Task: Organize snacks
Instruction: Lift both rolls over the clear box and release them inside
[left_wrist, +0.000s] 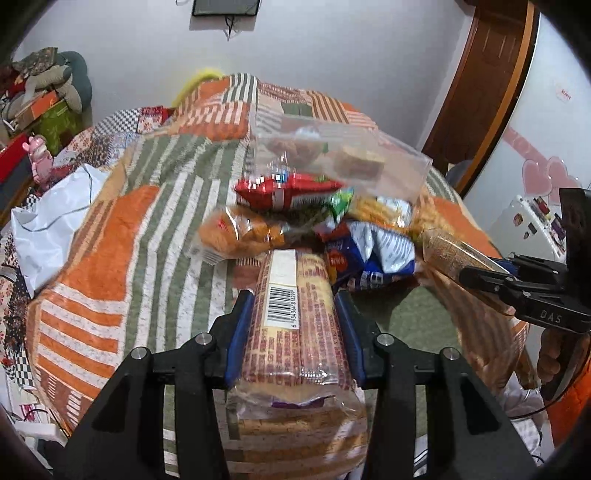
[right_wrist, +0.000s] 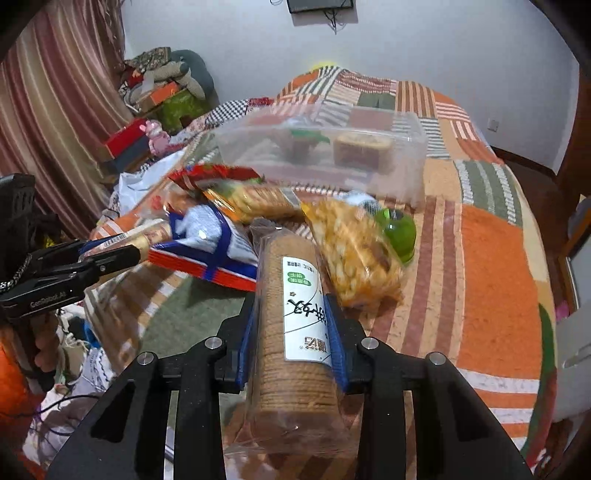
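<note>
- Snacks (left_wrist: 317, 218) lie heaped on a patchwork quilt (left_wrist: 122, 236), just in front of a clear plastic box (left_wrist: 343, 155) that holds a few packs.
- Left gripper (left_wrist: 295, 321) points steeply down over the quilt, its blue pads pressed on both sides of a red-printed biscuit pack (left_wrist: 295, 325), barcode side up; the pack runs lengthwise between the fingers, near the front of the heap.
- Right gripper (right_wrist: 291, 332) also tilts downward, clamped on a clear sleeve of round brown biscuits (right_wrist: 291, 314) with a white label; the sleeve points toward the heap.
- In the left view, the right gripper comes in from the right edge with its sleeve, and fingers of the person's hand (left_wrist: 550, 354) show below it.
- In the right view, the left gripper enters from the left edge, level with the heap, well apart from the right one.
</note>
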